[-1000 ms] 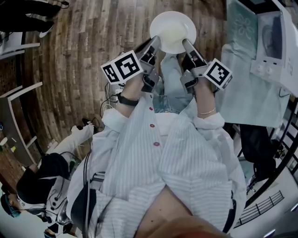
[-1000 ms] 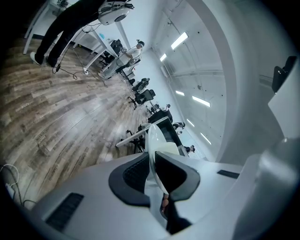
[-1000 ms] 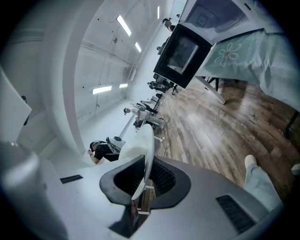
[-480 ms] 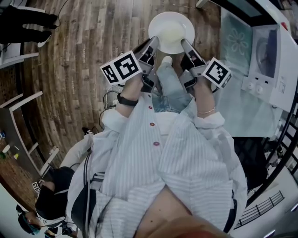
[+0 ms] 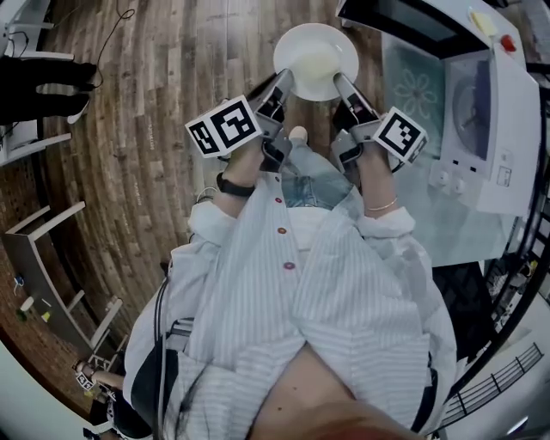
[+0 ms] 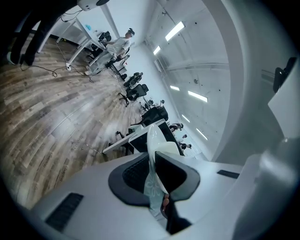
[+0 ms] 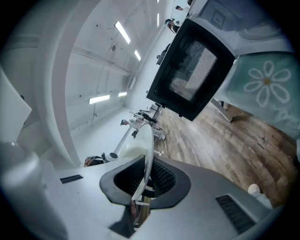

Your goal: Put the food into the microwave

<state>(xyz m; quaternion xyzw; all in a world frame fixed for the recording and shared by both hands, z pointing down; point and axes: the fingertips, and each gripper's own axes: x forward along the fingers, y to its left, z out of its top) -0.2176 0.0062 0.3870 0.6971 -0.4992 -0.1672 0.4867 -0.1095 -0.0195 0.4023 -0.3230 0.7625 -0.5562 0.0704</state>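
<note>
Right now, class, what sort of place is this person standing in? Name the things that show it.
Probably an open-plan office or lab with a kitchen corner: desks and office chairs on a wood-plank floor, ceiling strip lights, and a microwave on a daisy-print tablecloth.

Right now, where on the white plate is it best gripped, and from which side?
The thin rim, at two opposite edges, coming in nearly level from the person's side. The plate is wide and shallow with pale food in its middle, so only the rim fits between fingers. The left gripper and right gripper are clamped there.
</note>
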